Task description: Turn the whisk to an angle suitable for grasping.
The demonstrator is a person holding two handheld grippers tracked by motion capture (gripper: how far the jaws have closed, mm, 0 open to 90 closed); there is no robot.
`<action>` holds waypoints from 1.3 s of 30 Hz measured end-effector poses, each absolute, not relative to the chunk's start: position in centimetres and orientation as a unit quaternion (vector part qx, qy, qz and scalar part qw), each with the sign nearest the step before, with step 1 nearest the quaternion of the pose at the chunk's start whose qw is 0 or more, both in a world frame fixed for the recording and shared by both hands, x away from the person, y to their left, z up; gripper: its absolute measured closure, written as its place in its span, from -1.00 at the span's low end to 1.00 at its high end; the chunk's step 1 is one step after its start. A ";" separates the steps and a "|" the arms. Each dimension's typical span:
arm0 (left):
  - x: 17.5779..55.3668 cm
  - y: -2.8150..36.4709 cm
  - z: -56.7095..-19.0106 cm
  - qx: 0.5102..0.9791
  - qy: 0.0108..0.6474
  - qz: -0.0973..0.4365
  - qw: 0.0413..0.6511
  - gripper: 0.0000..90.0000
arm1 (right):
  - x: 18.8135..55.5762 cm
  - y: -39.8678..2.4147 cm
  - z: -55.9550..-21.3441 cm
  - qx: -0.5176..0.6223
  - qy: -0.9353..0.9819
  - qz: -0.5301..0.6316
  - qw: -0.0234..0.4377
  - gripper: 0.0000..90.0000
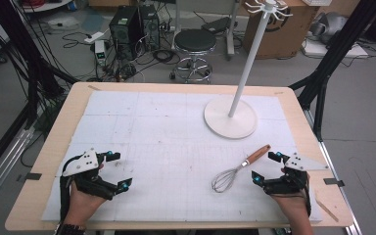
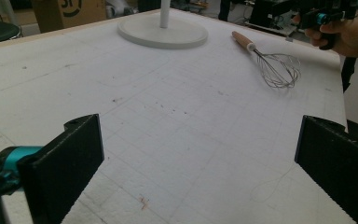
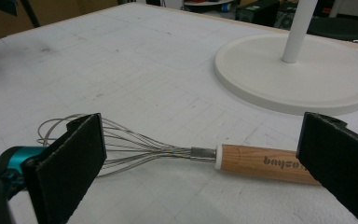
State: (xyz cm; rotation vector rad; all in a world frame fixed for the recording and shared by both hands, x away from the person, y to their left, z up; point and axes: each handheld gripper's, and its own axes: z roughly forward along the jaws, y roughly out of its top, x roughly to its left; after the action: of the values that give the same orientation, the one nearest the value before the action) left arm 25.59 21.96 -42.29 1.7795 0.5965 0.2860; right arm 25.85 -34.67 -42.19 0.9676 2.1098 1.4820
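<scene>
A wire whisk [image 1: 235, 171] with a wooden handle lies flat on the white mat, handle pointing to the far right. My right gripper [image 1: 265, 167] rests just right of it, jaws wide open. In the right gripper view the whisk [image 3: 256, 161] lies crosswise just beyond the open gripper [image 3: 200, 186], and neither pad presses on it. My left gripper [image 1: 119, 170] rests at the near left of the mat, open and with nothing in it. In the left gripper view the open gripper [image 2: 198, 163] faces bare mat, with the whisk [image 2: 270, 63] far off.
A white hook stand [image 1: 245, 68] rises from a round base [image 1: 215, 125] at the far right of the mat [image 1: 152, 127]. The mat covers a wooden table [image 1: 39, 161]. Beyond it stand a stool [image 1: 195, 41], computer cases and a cardboard box.
</scene>
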 end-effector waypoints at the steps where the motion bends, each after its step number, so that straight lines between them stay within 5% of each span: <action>1: 25.7 21.9 -42.3 0.764 0.255 0.123 0.580 -0.96 | 25.9 -34.7 -42.2 0.344 0.752 0.527 0.195 -0.99; 34: 26.2 21.3 -42.3 0.765 0.245 0.119 0.584 -0.96 | 26.5 -34.9 -40.8 0.360 0.770 0.474 0.229 -0.99; 39: 26.2 21.2 -42.4 0.766 0.245 0.118 0.583 -0.96 | 27.3 -35.1 -40.9 0.378 0.772 0.456 0.230 -0.72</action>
State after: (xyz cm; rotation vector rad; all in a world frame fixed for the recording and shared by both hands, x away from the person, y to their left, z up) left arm 26.21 21.17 -42.37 1.7886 0.5712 0.2764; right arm 27.27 -35.06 -40.90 1.0411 2.1228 1.2554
